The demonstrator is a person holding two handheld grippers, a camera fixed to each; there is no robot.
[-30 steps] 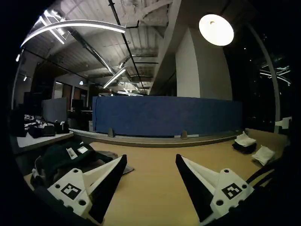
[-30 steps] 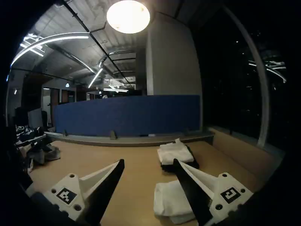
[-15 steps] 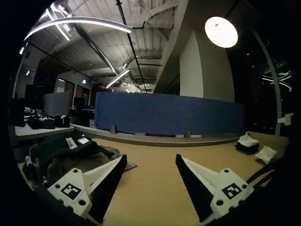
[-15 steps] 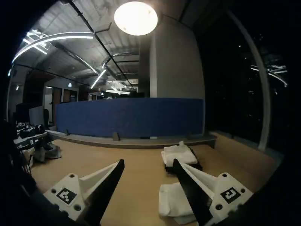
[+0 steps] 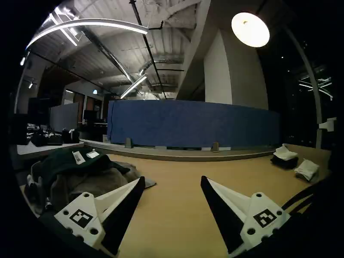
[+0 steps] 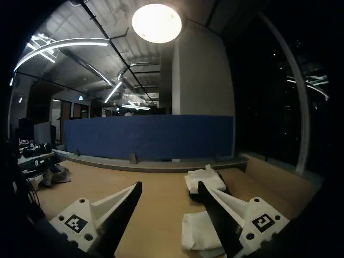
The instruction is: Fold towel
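I'm holding the left gripper [image 5: 172, 178] and right gripper [image 6: 169, 182] spread wide, pinching nothing. A crumpled cloth pile [image 5: 81, 178] is lying just outside the left gripper's left finger. A folded white towel [image 6: 193, 225] is lying partly behind the right gripper's right finger, with a towel stack [image 6: 205, 179] sitting beyond.

One finger of my right gripper [image 6: 169, 185] covers the right side of the near white towel [image 6: 193, 225] and a corner of the towel stack [image 6: 205, 178] behind. My left gripper [image 5: 172, 178] hides the lower edge of the clothes pile [image 5: 81, 176]; its left side is lost in shadow.
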